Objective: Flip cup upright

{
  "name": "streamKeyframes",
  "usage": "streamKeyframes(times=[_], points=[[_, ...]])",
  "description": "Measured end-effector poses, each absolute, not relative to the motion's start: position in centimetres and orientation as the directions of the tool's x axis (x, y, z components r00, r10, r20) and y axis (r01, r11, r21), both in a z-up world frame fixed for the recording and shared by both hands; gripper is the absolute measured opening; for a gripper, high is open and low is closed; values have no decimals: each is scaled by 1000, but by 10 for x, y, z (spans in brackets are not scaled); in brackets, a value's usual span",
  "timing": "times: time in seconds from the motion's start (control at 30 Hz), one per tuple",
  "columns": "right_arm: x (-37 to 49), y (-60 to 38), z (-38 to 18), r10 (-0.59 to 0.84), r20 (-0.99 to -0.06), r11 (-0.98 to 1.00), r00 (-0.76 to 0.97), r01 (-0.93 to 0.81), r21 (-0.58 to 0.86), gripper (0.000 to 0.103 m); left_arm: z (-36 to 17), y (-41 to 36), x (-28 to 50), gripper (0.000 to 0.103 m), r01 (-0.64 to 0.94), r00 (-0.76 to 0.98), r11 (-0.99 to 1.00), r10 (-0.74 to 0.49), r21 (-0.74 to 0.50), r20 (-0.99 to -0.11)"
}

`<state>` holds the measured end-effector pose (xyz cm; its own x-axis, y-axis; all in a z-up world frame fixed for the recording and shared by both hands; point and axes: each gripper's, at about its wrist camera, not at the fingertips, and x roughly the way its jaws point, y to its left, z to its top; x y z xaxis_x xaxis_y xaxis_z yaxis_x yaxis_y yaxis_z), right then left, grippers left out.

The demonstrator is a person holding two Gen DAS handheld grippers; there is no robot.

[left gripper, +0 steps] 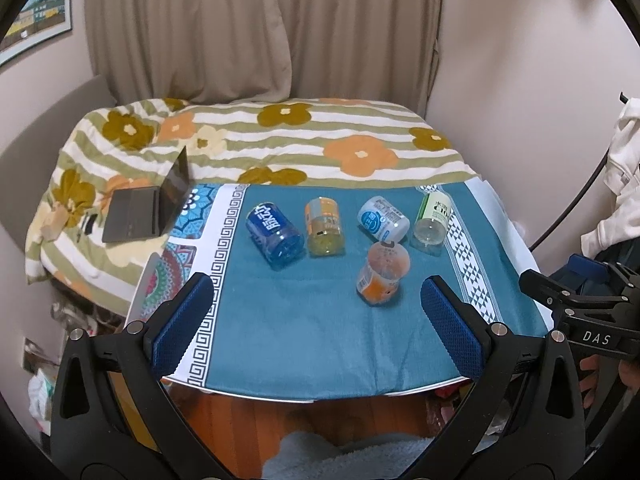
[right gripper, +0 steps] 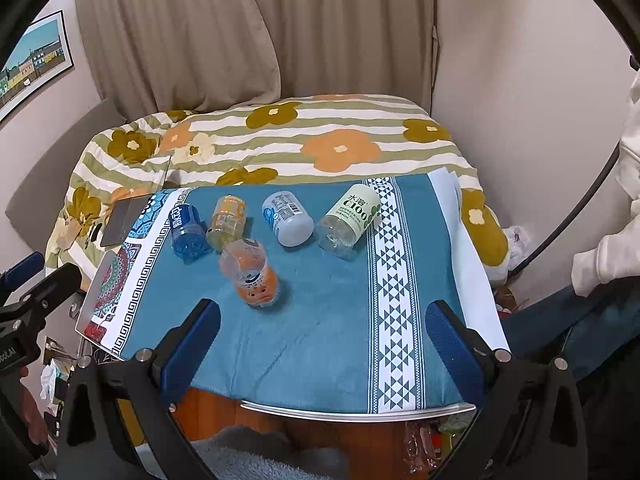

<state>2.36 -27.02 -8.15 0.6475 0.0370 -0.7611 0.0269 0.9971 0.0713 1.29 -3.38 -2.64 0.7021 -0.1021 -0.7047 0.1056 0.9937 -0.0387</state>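
A teal cloth with white patterned borders covers the surface in front of me, set against a bed with a flower-print striped blanket, beige curtains hanging behind it.

My left gripper hangs over the near edge of the surface, its blue-padded fingers spread wide apart with nothing between them. My right gripper sits the same way over the near edge, fingers wide apart and holding nothing.

Just beyond both pairs of fingers, apart from them, is the clear plastic cup with the orange label, the nearest item on the cloth. It leans over rather than standing straight, its orange-labelled end down toward me and its clear end tipped up and away. From the left wrist it lies ahead and slightly toward the right finger; from the right wrist it lies ahead, close to the left finger's side.

Behind it runs a row of four more cut bottle cups, all lying on their sides: a blue one with white lettering, a yellow one with an orange label, a white one with a blue-and-white label, and a clear one with a green-and-white label.

Farther left, a dark open laptop rests on the bed, and a framed picture of colourful houses hangs on the left wall.
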Motion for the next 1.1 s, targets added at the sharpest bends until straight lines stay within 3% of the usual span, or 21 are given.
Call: streamKeyframes(times=[1.1], points=[[23,-272,-80,32,-759,997,650,28,66,102,-22,-28,18,103,99,716,995,-90,-27,-692]])
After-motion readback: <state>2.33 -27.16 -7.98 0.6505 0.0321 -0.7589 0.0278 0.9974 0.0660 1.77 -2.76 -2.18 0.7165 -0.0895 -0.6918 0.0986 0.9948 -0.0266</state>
